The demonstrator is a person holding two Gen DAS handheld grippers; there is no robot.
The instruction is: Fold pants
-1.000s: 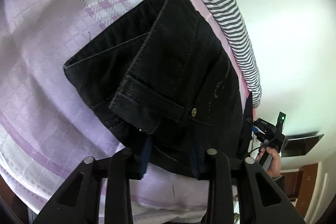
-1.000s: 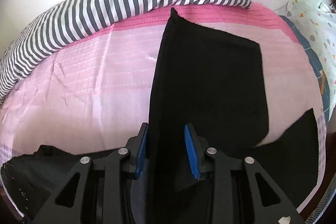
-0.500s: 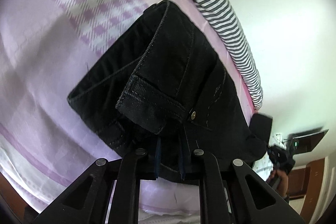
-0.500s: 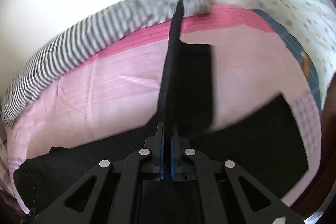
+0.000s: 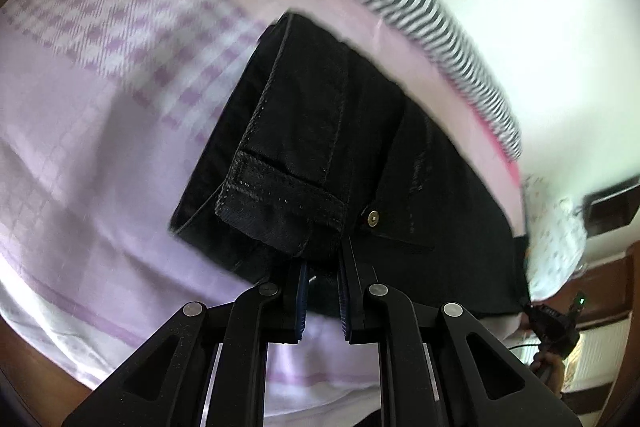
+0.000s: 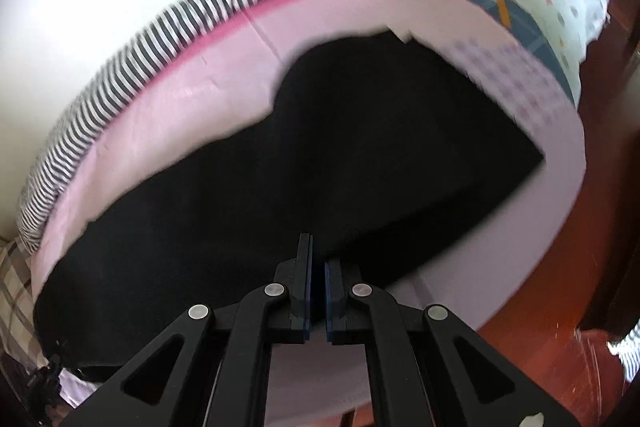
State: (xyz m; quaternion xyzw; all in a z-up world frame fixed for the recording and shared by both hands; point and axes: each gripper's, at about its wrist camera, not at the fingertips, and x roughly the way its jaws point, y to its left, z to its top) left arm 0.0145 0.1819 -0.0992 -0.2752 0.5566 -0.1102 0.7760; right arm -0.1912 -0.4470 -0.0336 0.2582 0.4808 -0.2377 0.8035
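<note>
Motion-blurred in both views, with the far leg ends of the black denim pants (image 5: 332, 131) cut off behind the right gripper (image 6: 318, 297). Spread lengthwise across the pink sheet (image 5: 80, 131), waistband toward the left gripper (image 5: 322, 291). Both grippers nearly closed, each pinching a dark fold: left on the stitched waistband by the brass rivet (image 5: 373, 217), right on a leg.

Matt black denim pants (image 5: 360, 131), smooth pink cloth sheet (image 5: 100, 147)
</note>
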